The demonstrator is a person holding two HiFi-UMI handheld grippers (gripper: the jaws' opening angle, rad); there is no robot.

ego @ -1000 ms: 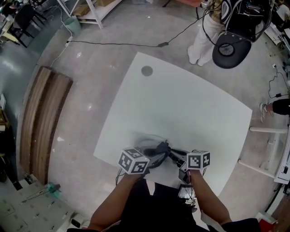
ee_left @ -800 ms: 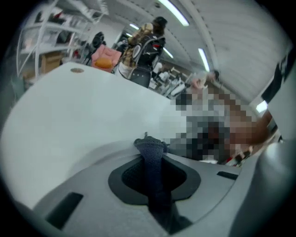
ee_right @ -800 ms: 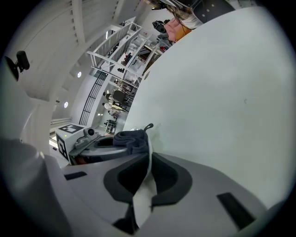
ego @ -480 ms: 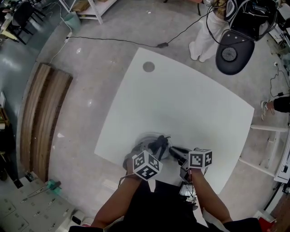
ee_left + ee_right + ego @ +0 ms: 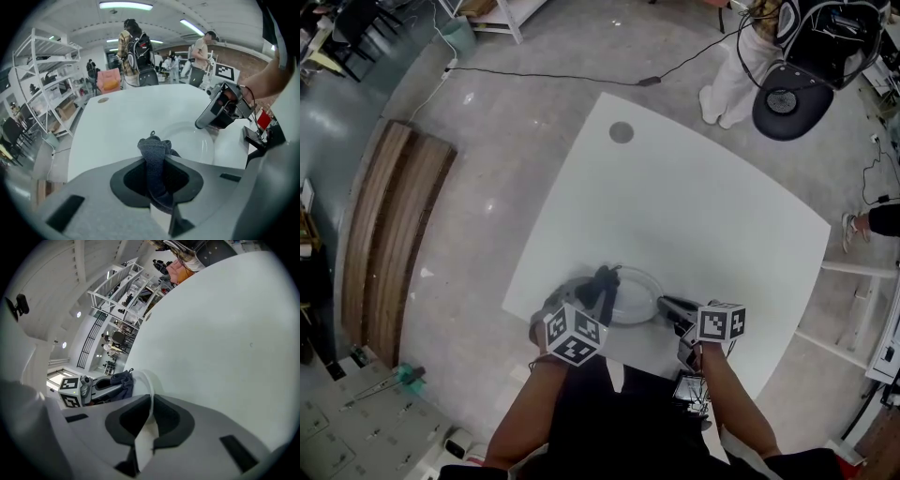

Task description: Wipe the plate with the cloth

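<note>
Forearms reach down side by side over the near edge of the smooth white table (image 5: 694, 206). The left gripper (image 5: 602, 284) tilts steeply down, its jaws clamped on a dark, coarse-knit cloth (image 5: 154, 154) whose bunched end pokes out by the left side of the plate (image 5: 635, 286). The right gripper (image 5: 671, 306) slopes down more gently, its jaws pinching the plate's thin right rim. The plate is round, shallow, pale and glossy, and sits near the table's front edge between the two grippers.
</note>
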